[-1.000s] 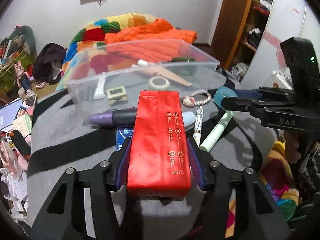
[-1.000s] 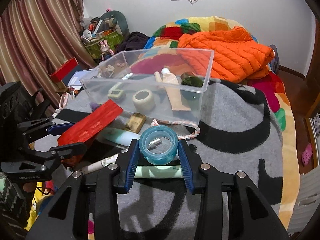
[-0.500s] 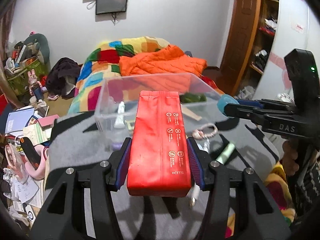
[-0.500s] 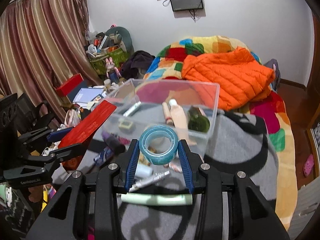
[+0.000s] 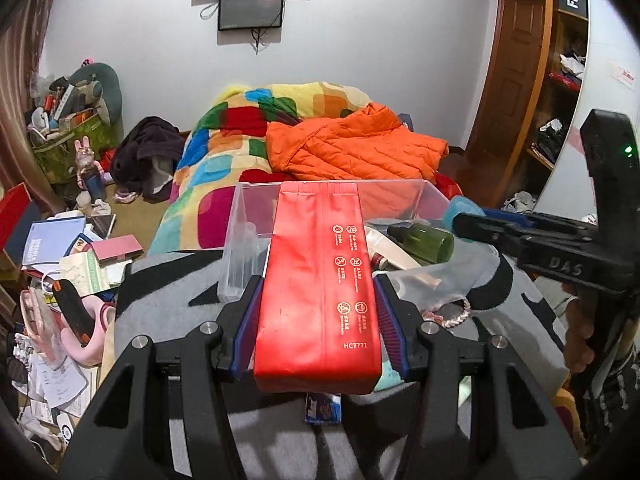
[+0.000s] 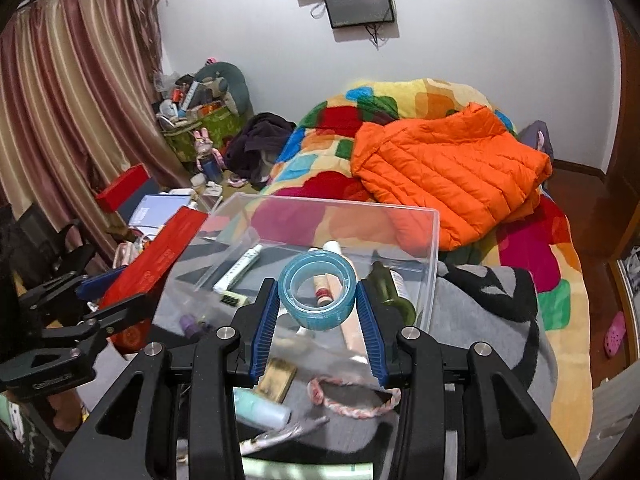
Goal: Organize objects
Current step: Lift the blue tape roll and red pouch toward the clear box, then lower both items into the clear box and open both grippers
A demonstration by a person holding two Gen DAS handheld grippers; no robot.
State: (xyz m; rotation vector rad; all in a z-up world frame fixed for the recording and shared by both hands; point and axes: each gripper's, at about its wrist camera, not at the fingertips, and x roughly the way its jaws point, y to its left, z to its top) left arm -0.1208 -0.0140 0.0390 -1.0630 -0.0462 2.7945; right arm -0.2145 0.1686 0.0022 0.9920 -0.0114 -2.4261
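Left wrist: my left gripper (image 5: 316,312) has its jaws clamped on the red pouch (image 5: 318,292), held above the clear bin (image 5: 240,236) | Right wrist: my right gripper (image 6: 318,300) grips the blue tape roll (image 6: 317,289), raised over that bin's near edge.

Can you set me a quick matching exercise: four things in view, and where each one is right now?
Things:
1. red pouch
2. blue tape roll
3. green bottle
4. pink-and-white bracelet

Places:
A. lying on the grey blanket, outside the bin
B. clamped in the right gripper
C. lying inside the clear bin
D. clamped in the left gripper

Pairs: 1-D, 2-B, 3-C, 4-A
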